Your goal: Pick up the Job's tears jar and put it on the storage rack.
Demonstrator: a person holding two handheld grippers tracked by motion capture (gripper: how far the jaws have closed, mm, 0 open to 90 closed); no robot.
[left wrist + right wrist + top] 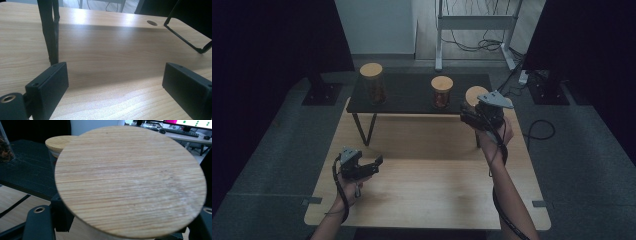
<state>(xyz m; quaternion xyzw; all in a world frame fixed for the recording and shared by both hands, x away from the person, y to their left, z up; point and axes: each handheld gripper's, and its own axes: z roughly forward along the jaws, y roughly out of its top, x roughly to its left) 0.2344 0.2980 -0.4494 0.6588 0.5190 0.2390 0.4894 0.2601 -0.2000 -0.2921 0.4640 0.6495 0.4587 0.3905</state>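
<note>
A jar with a round bamboo lid [475, 95] is at the right end of the low black shelf [412, 97]. My right gripper [479, 114] is shut on the jar just under the lid. In the right gripper view the lid [130, 180] covers most of the frame, with the black jaws of the right gripper [122, 227] on either side below it. The jar's body is hidden. My left gripper [376, 162] stands open over the front left of the wooden table [427, 185]. Nothing lies between the jaws of the left gripper [116, 70].
Two more lidded jars stand on the shelf, a tall one [373, 85] at its left and a shorter one [441, 92] in the middle, whose lid [57, 142] sits just behind the held jar. Black shelf legs [50, 30] rise ahead of my left gripper. Cables lie on the floor at right.
</note>
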